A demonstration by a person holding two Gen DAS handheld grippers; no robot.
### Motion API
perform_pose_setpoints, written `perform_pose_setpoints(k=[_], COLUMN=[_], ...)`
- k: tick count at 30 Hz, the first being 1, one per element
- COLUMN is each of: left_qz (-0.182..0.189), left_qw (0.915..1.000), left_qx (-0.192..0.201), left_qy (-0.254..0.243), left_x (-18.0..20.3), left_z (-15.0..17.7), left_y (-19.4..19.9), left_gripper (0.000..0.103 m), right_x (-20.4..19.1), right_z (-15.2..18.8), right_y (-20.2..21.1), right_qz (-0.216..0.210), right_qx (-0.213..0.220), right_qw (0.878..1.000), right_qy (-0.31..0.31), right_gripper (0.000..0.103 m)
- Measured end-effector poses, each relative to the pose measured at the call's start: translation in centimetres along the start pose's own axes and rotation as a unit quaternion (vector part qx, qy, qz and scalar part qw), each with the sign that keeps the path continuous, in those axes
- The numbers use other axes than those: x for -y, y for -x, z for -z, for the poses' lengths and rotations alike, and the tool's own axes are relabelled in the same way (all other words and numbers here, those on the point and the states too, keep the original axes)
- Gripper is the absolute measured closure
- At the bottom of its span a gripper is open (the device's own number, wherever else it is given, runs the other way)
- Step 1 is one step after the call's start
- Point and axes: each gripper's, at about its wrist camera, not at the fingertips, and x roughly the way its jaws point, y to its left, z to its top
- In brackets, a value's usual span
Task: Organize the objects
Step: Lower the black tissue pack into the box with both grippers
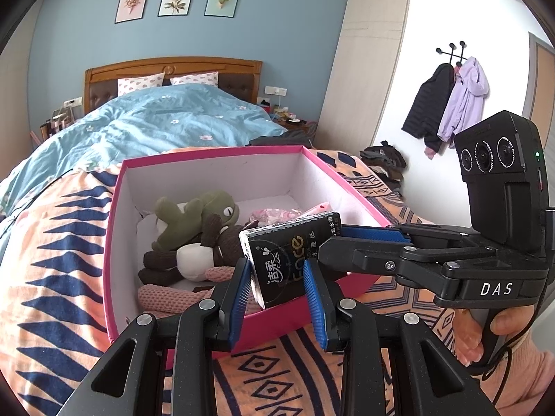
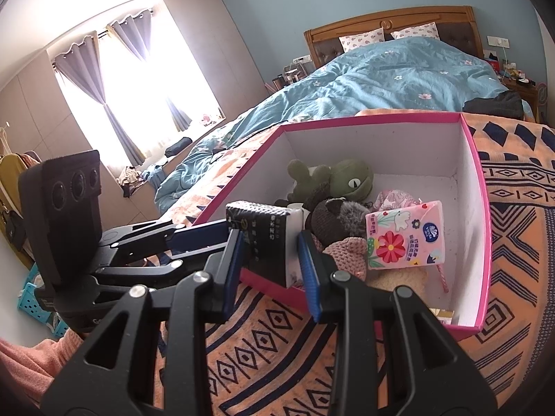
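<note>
We find a pink box (image 1: 208,154) (image 2: 364,116) standing open on the orange patterned blanket (image 1: 52,242) (image 2: 520,208), toward its foot edge, away from the headboard.

The black pack (image 1: 288,253) (image 2: 263,228) is held in the air over the near rim of the box, partly above the interior and touching nothing inside.

The left gripper (image 1: 276,263) (image 2: 222,237) has its blue pads (image 1: 239,298) set narrow on either side of the pack. Both pads appear pressed against it, so we record it as gripped.

The right gripper (image 2: 270,235) (image 1: 331,241) comes in from the opposite side, and its fingers also straddle the pack at a narrow setting. One pad (image 2: 234,263) lies against the black face. At the other pad, beside the pack's white edge, we cannot tell whether there is contact.

Inside the box, a green frog (image 1: 208,208) (image 2: 343,176) lies against the far-left wall. A brown plush (image 1: 163,260) (image 2: 333,218) rests just in front of it and touches it. A pink knit piece (image 1: 166,294) (image 2: 347,249) lies below the brown plush, near the front wall. A floral pack (image 2: 406,235) stands tilted in the middle of the box, leaning on the plush pile, and only its top edge shows in the left view.
</note>
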Motion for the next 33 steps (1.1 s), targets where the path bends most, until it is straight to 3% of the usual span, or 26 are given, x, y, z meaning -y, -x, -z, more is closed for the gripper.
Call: perform_pose_setpoints(k=[33], left_qz=[-0.006], left_qw=[0.9998], left_qx=[-0.016], left_qy=[0.011], left_x=[-1.1], left_z=[0.2], left_y=[-1.3], left_gripper=[0.073], right_x=[0.9], right_z=[-0.1], right_y=[-1.6], right_qz=[-0.004], right_qx=[-0.018], right_qw=[1.0], right_qy=[-0.016], right_gripper=[0.068])
